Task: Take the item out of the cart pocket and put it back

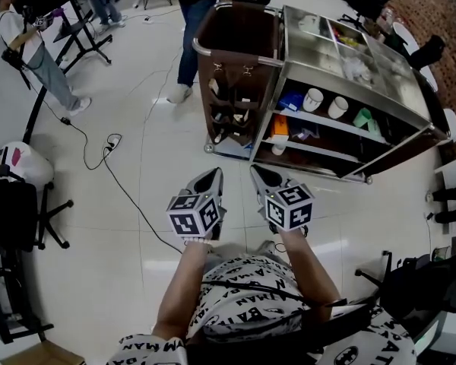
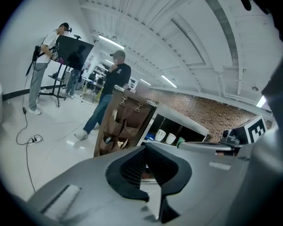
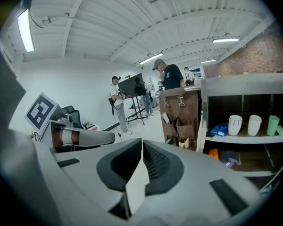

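I hold two grippers side by side, near my body and above the pale floor [image 1: 121, 280]. My left gripper [image 1: 210, 179] has its jaws together, with nothing between the pads. My right gripper [image 1: 260, 175] is the same: jaws closed and empty. Both point away from me toward the housekeeping cart [image 1: 365, 97], which stands well apart on the far side of the floor.

One brown pocket panel [image 1: 229, 90] hangs on the cart's left end, below the open brown bag [image 1: 235, 29]. Several small items sit in its pockets. One of them, a white item [image 1: 215, 87], pokes out of an upper pocket. I cannot tell which one is the task's item, but everything there is in the pockets and far from both sets of jaws.

To the right of the panel are the cart's open shelves. The upper shelf carries two white cups [image 1: 312, 99] [image 1: 337, 107] and one green cup [image 1: 362, 117]. A blue packet [image 1: 291, 99] lies left of them.

One person in jeans [image 1: 188, 44] stands just beyond the bag. A second person [image 1: 26, 48] stands far left, and one black cable [image 1: 129, 196] snakes across the floor to my left.
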Demonstrator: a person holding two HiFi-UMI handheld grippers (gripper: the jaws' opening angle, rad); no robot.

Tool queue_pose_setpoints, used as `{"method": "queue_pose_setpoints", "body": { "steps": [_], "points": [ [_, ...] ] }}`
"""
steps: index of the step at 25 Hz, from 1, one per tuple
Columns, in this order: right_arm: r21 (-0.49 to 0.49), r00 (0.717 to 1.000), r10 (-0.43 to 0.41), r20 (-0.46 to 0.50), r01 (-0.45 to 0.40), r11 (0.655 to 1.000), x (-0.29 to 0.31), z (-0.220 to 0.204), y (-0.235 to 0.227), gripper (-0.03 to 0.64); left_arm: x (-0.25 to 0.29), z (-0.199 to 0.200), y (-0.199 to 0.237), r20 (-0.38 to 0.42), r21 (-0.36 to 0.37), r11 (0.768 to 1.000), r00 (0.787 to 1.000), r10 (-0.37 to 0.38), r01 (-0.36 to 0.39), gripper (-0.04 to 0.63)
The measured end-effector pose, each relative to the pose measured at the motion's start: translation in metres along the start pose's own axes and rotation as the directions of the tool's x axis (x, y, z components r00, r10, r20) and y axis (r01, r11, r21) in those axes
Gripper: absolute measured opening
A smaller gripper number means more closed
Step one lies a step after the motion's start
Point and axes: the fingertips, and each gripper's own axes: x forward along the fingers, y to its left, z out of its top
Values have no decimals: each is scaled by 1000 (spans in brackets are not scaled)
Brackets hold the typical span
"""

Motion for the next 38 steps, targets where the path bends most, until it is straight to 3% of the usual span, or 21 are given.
{"method": "queue_pose_setpoints", "body": {
  "steps": [3,5,13,14,18,24,33,38],
  "points": [
    [7,1000,-24,-20,24,1000,12,-5,7,25,-2,3,14,-13,5,1000,1000,-12,12,0],
    [17,999,-32,-34,33,999,20,-10,13,126,-4,5,24,-26,15,1000,999,-21,22,0],
    [13,994,-104,-24,105,994,50,-4,24,160,-9,8,54,-94,64,995,993,-68,75,0],
    [7,994,-110,-21,110,994,55,-3,23,188,-8,7,57,-101,65,995,992,-73,80,0],
    [-25,993,-115,-21,114,993,79,-5,18,193,1,4,66,-120,56,994,989,-88,95,0],
    [-57,992,-107,-63,103,993,142,-14,-13,221,34,6,85,-135,47,996,988,-72,80,0],
    [-175,978,-137,-160,108,979,279,-46,-93,242,121,2,147,-187,0,1000,982,9,-10,0],
    [-297,966,-142,-215,73,952,349,-70,-128,242,172,-11,177,-223,-16,999,974,35,-40,0]
  ]
}}
